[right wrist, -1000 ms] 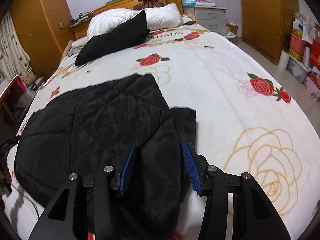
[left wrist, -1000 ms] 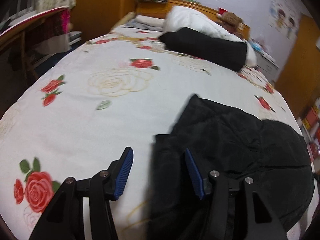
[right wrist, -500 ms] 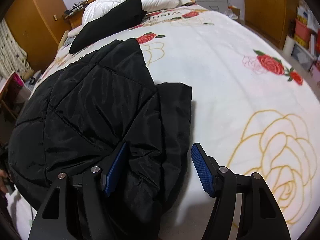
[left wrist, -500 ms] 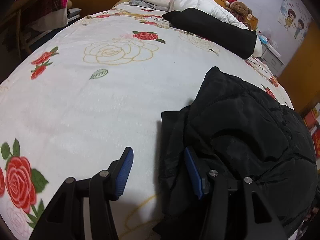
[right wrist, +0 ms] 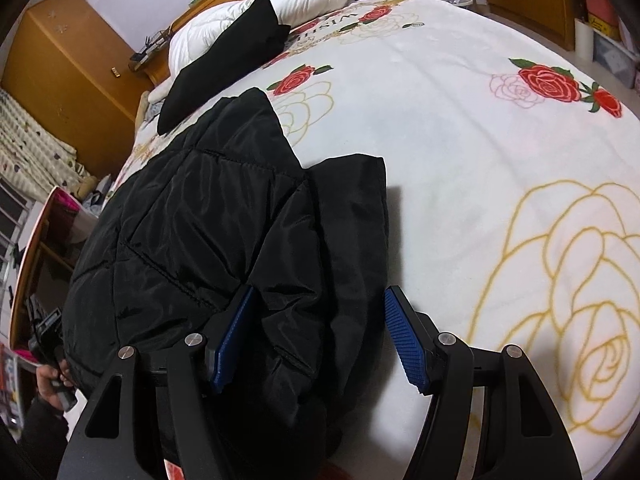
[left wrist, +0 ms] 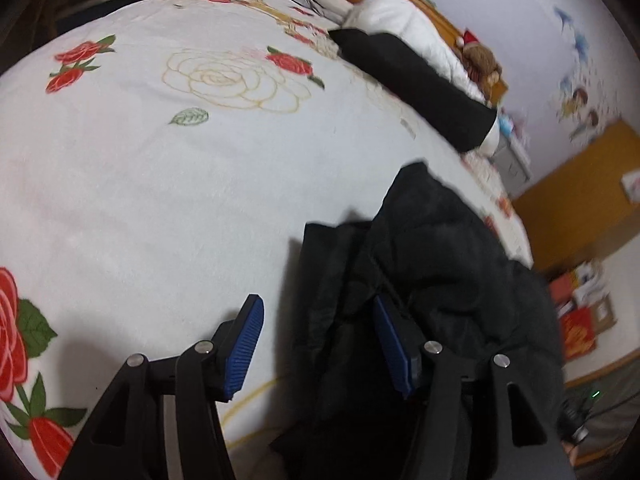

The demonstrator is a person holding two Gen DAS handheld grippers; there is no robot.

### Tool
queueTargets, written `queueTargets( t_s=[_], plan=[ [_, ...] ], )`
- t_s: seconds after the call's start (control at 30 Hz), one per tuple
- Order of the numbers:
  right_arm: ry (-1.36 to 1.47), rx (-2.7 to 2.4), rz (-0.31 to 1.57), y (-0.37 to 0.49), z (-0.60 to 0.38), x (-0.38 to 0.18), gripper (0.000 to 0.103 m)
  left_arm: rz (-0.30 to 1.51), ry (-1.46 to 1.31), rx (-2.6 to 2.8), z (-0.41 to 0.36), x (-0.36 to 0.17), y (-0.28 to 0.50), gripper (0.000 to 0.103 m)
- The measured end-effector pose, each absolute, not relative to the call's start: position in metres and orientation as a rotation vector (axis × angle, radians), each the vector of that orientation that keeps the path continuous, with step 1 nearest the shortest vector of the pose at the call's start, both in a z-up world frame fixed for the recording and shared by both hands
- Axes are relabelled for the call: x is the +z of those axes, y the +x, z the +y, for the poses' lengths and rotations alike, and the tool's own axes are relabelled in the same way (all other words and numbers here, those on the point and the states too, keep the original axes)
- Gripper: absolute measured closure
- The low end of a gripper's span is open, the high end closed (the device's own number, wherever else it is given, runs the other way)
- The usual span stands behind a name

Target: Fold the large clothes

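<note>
A large black padded jacket (right wrist: pixel 208 216) lies on the white rose-print bedspread (right wrist: pixel 460 152), bunched near the foot of the bed. In the left wrist view the jacket (left wrist: pixel 432 272) fills the lower right. My left gripper (left wrist: pixel 318 344) is open, its jaws straddling the jacket's left edge, with the right pad over the fabric. My right gripper (right wrist: pixel 320 340) is open wide, its jaws astride the jacket's folded right edge, with nothing clamped.
A black pillow (right wrist: pixel 228 64) and white duvet (right wrist: pixel 296 0) lie at the headboard with a teddy bear (left wrist: pixel 482 60). Wooden wardrobes (right wrist: pixel 64 80) stand on both sides. A desk (right wrist: pixel 44 240) is at the left, and boxes (left wrist: pixel 580 308) sit on the floor.
Both grippers have moved lower and closer to the jacket's edges. The right gripper opened wider. The jacket looks more bunched than a second ago.
</note>
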State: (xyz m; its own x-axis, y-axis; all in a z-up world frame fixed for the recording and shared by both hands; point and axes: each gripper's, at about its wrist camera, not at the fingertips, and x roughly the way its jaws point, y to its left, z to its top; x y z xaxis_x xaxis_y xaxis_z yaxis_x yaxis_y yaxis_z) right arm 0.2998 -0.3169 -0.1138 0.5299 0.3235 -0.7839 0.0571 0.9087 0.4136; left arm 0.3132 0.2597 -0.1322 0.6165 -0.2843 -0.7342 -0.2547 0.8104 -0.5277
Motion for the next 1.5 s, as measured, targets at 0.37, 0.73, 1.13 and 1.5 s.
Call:
queueTargets(
  t_s=[0.37,0.73,1.13,1.5],
  plan=[
    [0.48,0.227,1.025,0.312,-0.317,-0.129,0.035,0.984,-0.632,-0.064,0.254,-0.157,0.327,0.024],
    [0.523,0.308,1.053,0.335,-0.304,-0.147,0.041,1.038,-0.528,-0.135,0.227,-0.164,0.346,0.023],
    [0.516,0.333,1.049,0.338,-0.296,-0.144,0.06,1.023,-0.435,-0.147,0.201,-0.155,0.343,0.048],
    [0.419,0.254,1.019,0.318,-0.284,-0.095,0.079,1.003,-0.277,-0.009,0.176,-0.097,0.331,0.076]
  ],
)
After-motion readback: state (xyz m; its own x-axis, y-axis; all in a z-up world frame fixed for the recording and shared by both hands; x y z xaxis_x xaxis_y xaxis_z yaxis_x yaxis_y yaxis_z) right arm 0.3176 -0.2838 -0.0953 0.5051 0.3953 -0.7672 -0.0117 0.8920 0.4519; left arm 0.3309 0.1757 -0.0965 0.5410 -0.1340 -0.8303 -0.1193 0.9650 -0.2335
